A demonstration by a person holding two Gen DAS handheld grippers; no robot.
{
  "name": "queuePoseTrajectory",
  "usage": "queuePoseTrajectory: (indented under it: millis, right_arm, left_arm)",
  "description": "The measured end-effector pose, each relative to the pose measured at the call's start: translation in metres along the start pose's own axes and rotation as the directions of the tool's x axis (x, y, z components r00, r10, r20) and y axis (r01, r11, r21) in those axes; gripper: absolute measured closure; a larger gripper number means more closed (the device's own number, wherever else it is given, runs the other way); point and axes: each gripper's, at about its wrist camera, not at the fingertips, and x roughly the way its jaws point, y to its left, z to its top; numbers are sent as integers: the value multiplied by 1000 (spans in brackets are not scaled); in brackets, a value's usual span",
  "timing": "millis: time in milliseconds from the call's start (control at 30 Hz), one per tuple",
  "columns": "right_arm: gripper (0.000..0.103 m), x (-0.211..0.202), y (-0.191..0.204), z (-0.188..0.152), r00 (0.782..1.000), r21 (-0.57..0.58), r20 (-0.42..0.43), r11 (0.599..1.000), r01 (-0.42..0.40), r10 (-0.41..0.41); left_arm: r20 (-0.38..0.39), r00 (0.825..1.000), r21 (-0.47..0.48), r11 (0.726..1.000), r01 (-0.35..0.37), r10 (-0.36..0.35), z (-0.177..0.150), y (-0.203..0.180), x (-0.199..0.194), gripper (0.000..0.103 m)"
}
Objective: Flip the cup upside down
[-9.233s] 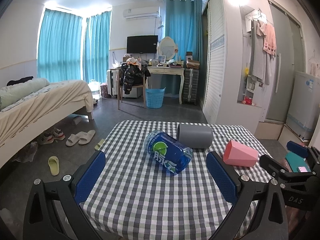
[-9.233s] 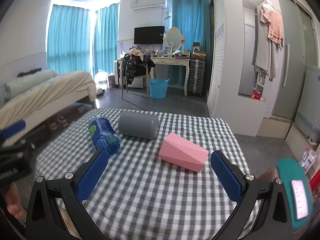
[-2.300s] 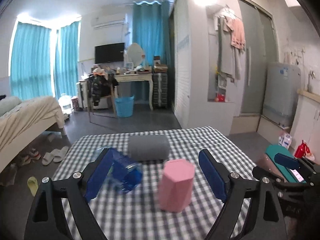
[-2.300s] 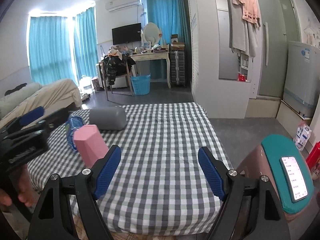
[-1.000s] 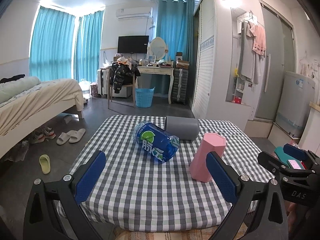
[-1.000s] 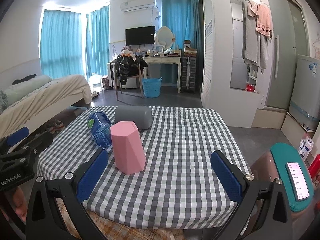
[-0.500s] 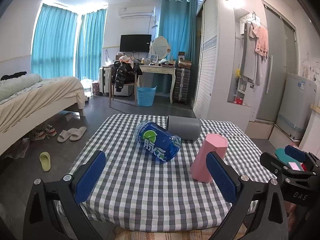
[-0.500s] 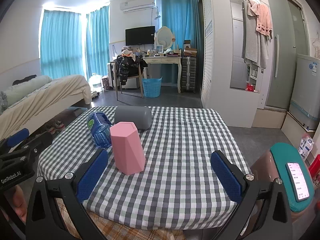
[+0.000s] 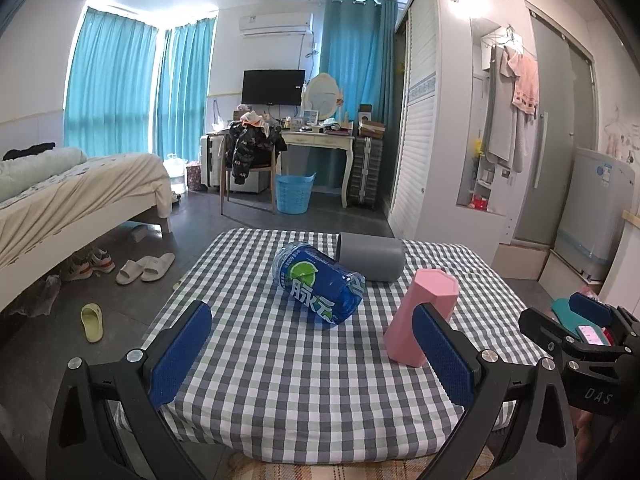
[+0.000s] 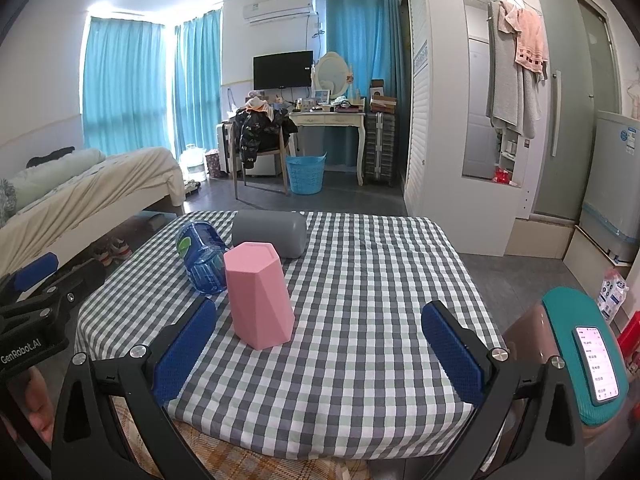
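A pink faceted cup [image 9: 424,312] stands on the checked table, its closed end up and its wider end down; it also shows in the right wrist view [image 10: 258,294]. A grey cup [image 9: 370,256] lies on its side at the far edge, also in the right wrist view [image 10: 270,232]. A blue bottle [image 9: 318,282] lies beside it. My left gripper [image 9: 316,354] is open and empty, held back at the near table edge. My right gripper [image 10: 316,346] is open and empty, with the pink cup just ahead of its left finger.
The checked table [image 10: 380,300] has bare cloth on its right half. A teal pad with a phone [image 10: 586,356] sits at the right. A bed [image 9: 60,196], slippers, a desk, a chair and a blue basket [image 9: 294,194] stand beyond.
The pink cup lay on its side earlier and now stands with its closed end up. In the last second both grippers stay back, open, nearly still.
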Motion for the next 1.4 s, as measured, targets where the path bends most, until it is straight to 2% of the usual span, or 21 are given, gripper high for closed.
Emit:
queuePoseTrajectory:
  millis: [1400]
  right_arm:
    - [0,9,0,-12,1000,2,-29,1000,-1,1]
  left_arm:
    - [-1,1000,1,1000,-7,7,1,1,0,0]
